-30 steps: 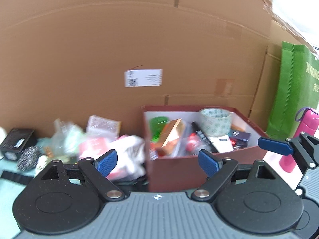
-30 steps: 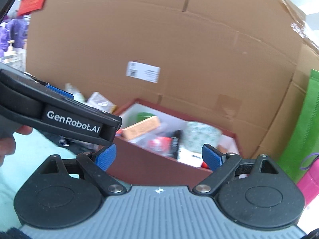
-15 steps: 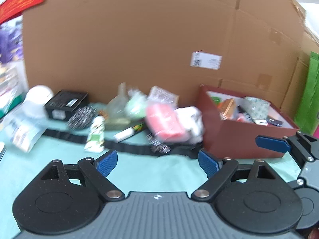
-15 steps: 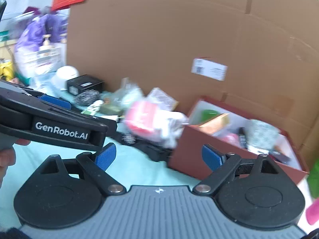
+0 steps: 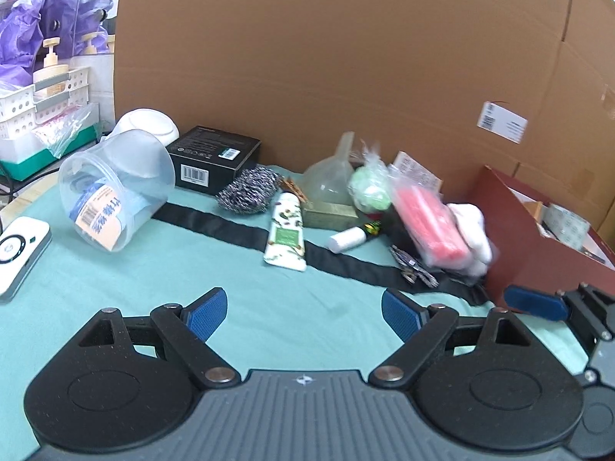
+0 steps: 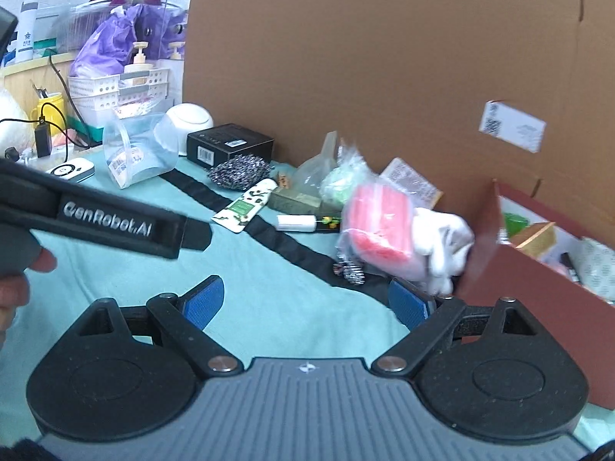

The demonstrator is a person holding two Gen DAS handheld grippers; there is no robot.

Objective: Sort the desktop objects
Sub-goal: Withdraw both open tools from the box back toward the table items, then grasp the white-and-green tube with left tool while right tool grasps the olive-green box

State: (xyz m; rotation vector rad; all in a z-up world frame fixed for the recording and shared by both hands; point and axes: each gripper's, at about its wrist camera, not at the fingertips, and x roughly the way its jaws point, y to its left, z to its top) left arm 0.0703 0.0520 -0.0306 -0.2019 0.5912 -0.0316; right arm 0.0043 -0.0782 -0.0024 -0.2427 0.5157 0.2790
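Observation:
Loose objects lie on a teal cloth [image 5: 153, 269]: a clear plastic tub [image 5: 115, 188] on its side, a black box [image 5: 215, 157], a steel scourer [image 5: 248, 190], a white-green tube [image 5: 286, 232], a clear funnel [image 5: 332, 176], a pink packet [image 5: 432, 223] and a white cloth bundle [image 5: 474, 230]. A dark red box [image 5: 538, 261] with several items stands at the right. My left gripper [image 5: 303, 313] is open and empty above the bare cloth. My right gripper [image 6: 305, 301] is open and empty, beside the red box [image 6: 538, 288] and near the pink packet [image 6: 378, 226].
A tall cardboard wall [image 5: 346, 57] backs the table. A white device [image 5: 19, 249] lies at the left edge. White baskets with bottles [image 5: 42, 92] stand at the far left. The left gripper's body [image 6: 96, 219] crosses the right wrist view.
Both grippers have swung left and back from the red box. The view now takes in the loose objects on the cloth. Both stay open and empty.

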